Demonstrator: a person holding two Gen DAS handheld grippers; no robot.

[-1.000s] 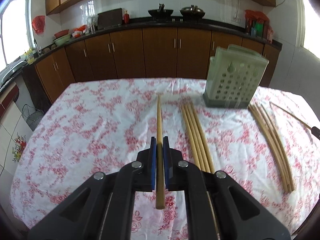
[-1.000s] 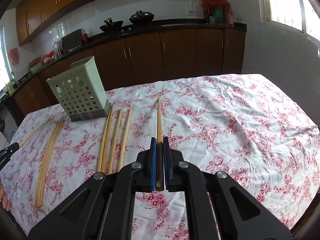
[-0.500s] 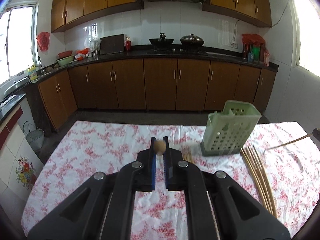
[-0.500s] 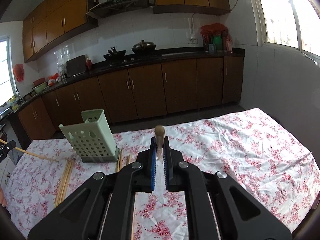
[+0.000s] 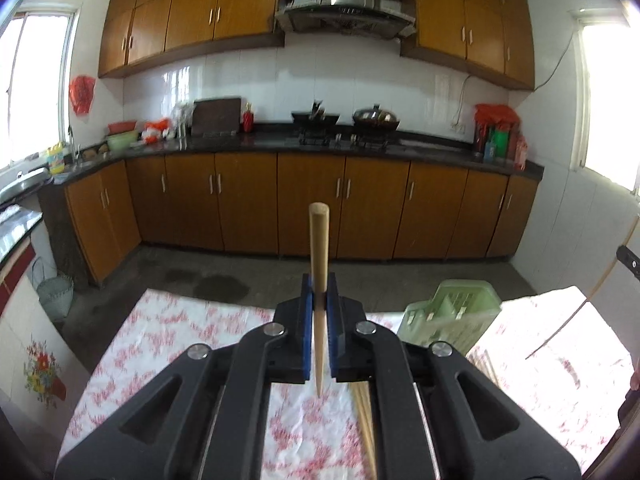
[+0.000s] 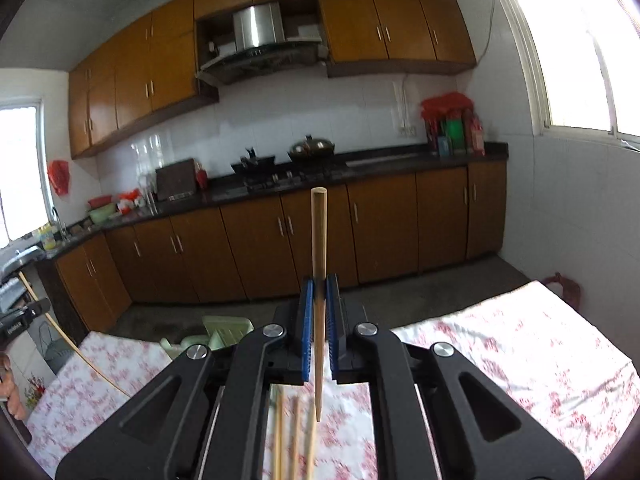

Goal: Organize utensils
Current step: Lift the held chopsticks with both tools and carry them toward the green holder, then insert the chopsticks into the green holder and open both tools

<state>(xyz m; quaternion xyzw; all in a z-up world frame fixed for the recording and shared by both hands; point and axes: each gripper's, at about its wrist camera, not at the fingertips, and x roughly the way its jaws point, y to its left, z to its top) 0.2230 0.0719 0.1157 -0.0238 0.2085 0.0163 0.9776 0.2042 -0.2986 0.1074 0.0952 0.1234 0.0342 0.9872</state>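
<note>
Left gripper (image 5: 318, 320): jaws clamped on chopstick (image 5: 319, 248), raised off floral tablecloth (image 5: 160, 340), stick now tilted upward. Right gripper (image 6: 318, 320): same, pinching second chopstick (image 6: 319, 236), likewise lifted. Green holder (image 5: 452, 316) stood on table, ahead-right of left gripper. Loose chopsticks (image 6: 294, 432) remained on cloth. Judged: pickup done, insertion into holder pending.

I see pale tan wood on the chopstick (image 5: 319, 264) pinched between my left gripper's (image 5: 319, 312) blue pads, framed by black arms. The tablecloth (image 5: 168, 332) below is white with a red-pink floral print, and the perforated utensil holder (image 5: 452, 320) standing on it is pale green. Behind the tablecloth, the cabinets (image 5: 248, 200) are orange-brown under a black countertop (image 5: 420, 150), with white wall tiles (image 5: 280, 88) above.
</note>
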